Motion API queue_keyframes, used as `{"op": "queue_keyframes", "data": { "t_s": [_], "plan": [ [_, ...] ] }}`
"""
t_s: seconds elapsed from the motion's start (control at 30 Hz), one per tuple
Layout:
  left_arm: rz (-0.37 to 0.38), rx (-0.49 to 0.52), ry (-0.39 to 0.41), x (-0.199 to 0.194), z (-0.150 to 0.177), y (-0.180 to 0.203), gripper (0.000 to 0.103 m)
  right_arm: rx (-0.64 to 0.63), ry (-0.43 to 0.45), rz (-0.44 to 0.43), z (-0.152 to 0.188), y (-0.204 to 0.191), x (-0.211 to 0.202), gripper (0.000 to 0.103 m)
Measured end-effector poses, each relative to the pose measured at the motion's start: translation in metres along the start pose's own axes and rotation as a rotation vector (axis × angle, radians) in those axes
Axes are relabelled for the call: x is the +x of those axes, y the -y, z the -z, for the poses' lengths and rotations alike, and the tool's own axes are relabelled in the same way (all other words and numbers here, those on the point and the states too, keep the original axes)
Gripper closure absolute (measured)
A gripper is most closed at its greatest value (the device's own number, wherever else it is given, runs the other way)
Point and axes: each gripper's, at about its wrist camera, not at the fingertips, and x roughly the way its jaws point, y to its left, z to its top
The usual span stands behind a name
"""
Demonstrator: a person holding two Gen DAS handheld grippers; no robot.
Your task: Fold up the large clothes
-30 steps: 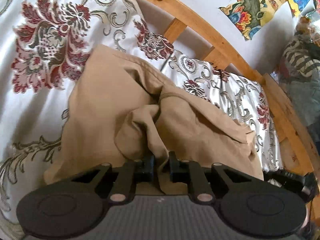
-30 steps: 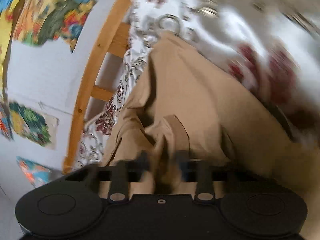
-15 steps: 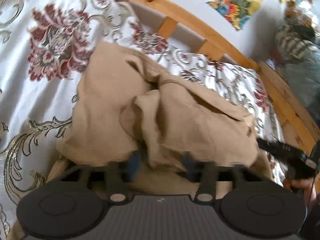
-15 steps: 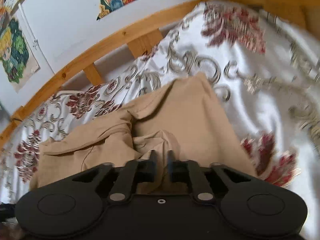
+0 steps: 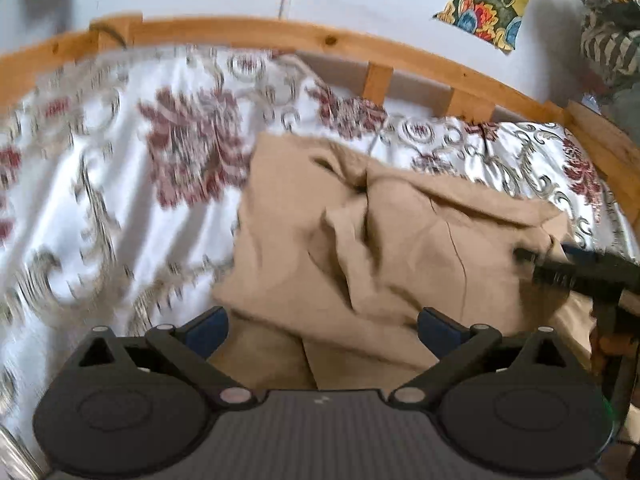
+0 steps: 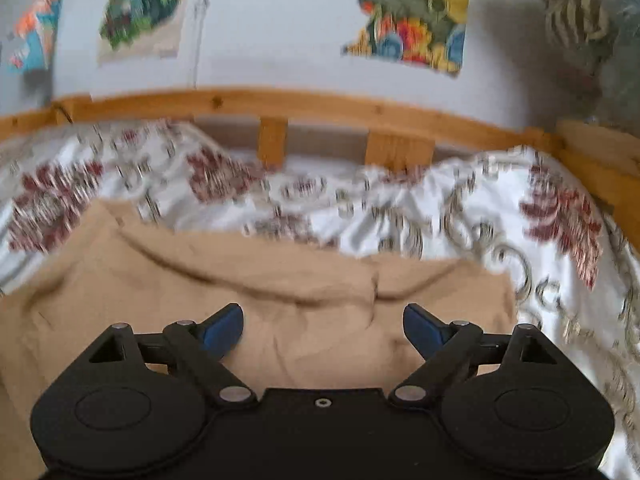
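Garment [image 5: 384, 248] of tan cloth lies rumpled on the bed [image 5: 120, 208]; left tongs [image 5: 322, 330] and right tongs [image 6: 322, 328], jaws just spread wide, hover over it empty.

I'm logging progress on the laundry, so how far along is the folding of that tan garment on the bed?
Partly done. The tan garment lies doubled over on the floral bedspread, but its top layer is rumpled. Nothing is in hand: the left hand-held gripper and the right hand-held gripper have just been opening, and no cloth is between their blue pads. Left, as I judge it: smoothing the bunched middle and probably another fold.
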Motion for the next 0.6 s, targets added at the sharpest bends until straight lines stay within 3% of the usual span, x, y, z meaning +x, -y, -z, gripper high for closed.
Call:
{"op": "queue_keyframes", "data": {
  "t_s": [0.1, 0.23, 0.33, 0.5, 0.6],
  "plan": [
    [-0.032, 0.024, 0.043, 0.006, -0.014, 0.009, 0.001, 0.060, -0.070, -0.015, 0.011, 0.009, 0.013, 0.015],
    [-0.066, 0.041, 0.062, 0.031, -0.034, 0.023, 0.001, 0.121, -0.009, -0.022, 0.015, 0.022, 0.001, 0.015],
    [-0.102, 0.034, 0.034, 0.061, -0.041, 0.027, 0.001, 0.130, 0.033, 0.015, 0.016, 0.032, -0.006, 0.010],
    [-0.189, 0.015, -0.124, 0.112, -0.028, 0.015, 0.000, 0.186, -0.088, -0.016, 0.032, 0.053, 0.012, 0.005],
    [-0.163, 0.021, -0.082, 0.111, -0.021, 0.010, 0.000, 0.235, -0.097, -0.032, 0.033, 0.062, 0.006, 0.004]
  ]
}}
